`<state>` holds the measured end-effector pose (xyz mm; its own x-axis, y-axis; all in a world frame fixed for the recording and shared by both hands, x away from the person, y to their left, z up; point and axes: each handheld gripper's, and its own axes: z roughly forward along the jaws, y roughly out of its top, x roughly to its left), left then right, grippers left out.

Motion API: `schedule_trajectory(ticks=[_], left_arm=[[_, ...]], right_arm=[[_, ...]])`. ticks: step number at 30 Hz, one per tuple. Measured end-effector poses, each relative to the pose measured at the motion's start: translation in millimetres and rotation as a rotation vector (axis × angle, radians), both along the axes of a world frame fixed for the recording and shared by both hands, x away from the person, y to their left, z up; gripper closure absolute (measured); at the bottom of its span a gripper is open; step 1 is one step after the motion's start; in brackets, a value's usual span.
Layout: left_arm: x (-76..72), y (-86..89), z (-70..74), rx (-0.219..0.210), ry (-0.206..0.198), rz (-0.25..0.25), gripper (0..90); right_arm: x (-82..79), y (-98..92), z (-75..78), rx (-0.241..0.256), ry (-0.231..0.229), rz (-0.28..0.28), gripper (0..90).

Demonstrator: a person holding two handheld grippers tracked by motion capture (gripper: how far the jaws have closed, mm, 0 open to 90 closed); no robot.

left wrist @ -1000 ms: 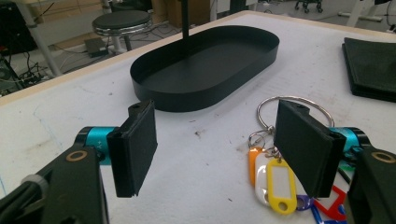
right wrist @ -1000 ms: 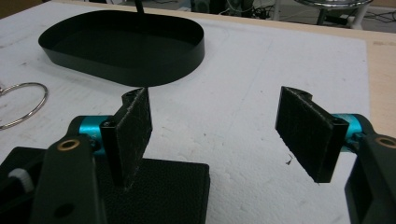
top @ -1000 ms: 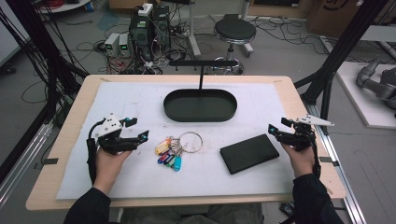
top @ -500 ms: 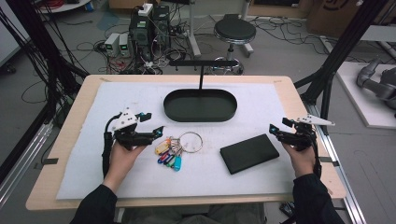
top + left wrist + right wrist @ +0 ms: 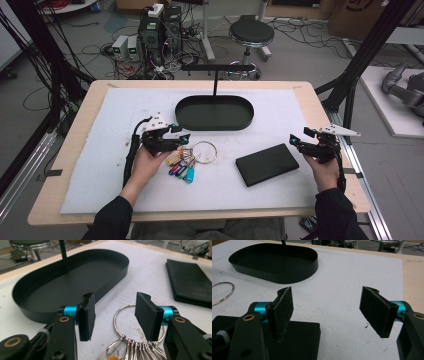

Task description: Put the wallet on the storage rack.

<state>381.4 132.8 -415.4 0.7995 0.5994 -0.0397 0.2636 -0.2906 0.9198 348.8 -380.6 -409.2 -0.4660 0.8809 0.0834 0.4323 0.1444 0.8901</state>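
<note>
A bunch of keys with coloured tags [image 5: 181, 165] lies mid-table on a large metal ring [image 5: 202, 151]. My left gripper [image 5: 181, 137] hovers open at the bunch's left end. In the left gripper view the ring [image 5: 119, 312] sits just beyond and below the gap of the left gripper [image 5: 116, 308]. A black wallet [image 5: 266, 164] lies flat to the right of the keys. My right gripper [image 5: 296, 140] is open and empty just right of the wallet [image 5: 297, 340], and in its own view the right gripper [image 5: 327, 306] hangs over bare white mat.
A black oval tray [image 5: 214, 112] with nothing in it sits behind the keys, with a T-shaped black stand [image 5: 217, 67] rising at its far side. A white mat [image 5: 100, 170] covers the wooden table [image 5: 75, 150]. Cables, electronics and a stool stand on the floor beyond.
My left gripper has moved right and slightly forward, from the mat's left part up to the key bunch. The right gripper, keys and wallet have stayed put.
</note>
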Motion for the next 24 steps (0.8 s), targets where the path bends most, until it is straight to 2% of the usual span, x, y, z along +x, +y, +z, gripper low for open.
schedule_trajectory(ticks=[2,4,7,12,18,21,22,24], left_arm=[[4.1,-7.4,-1.4,0.012,0.015,-0.009,53.4],[5.4,-14.2,-2.5,0.019,0.013,-0.008,53.0],[4.1,-24.5,-2.4,0.031,0.020,-0.037,53.1],[-4.3,-43.9,-0.1,0.052,0.008,-0.090,53.3],[-19.1,-71.8,0.7,0.078,-0.009,-0.182,55.0],[-26.7,-82.3,0.7,0.076,-0.026,-0.211,54.8],[-28.6,-84.7,0.4,0.079,-0.031,-0.221,54.8],[-30.1,-88.3,-0.8,0.088,-0.033,-0.234,54.8]], right_arm=[[-0.1,-0.5,0.0,0.001,0.000,0.001,27.5],[-0.2,-0.7,0.1,0.002,0.001,0.001,27.5],[0.0,-1.0,-0.1,0.001,0.003,0.003,27.5],[0.4,-3.0,-1.0,0.001,0.012,0.004,27.5],[-2.1,-6.2,-2.0,0.002,0.023,0.014,27.5],[-4.7,-9.7,-2.6,0.006,0.034,0.051,30.1],[-5.9,-11.3,-2.8,0.009,0.043,0.077,33.4],[-7.8,-14.4,-4.8,0.007,0.060,0.144,34.5]])
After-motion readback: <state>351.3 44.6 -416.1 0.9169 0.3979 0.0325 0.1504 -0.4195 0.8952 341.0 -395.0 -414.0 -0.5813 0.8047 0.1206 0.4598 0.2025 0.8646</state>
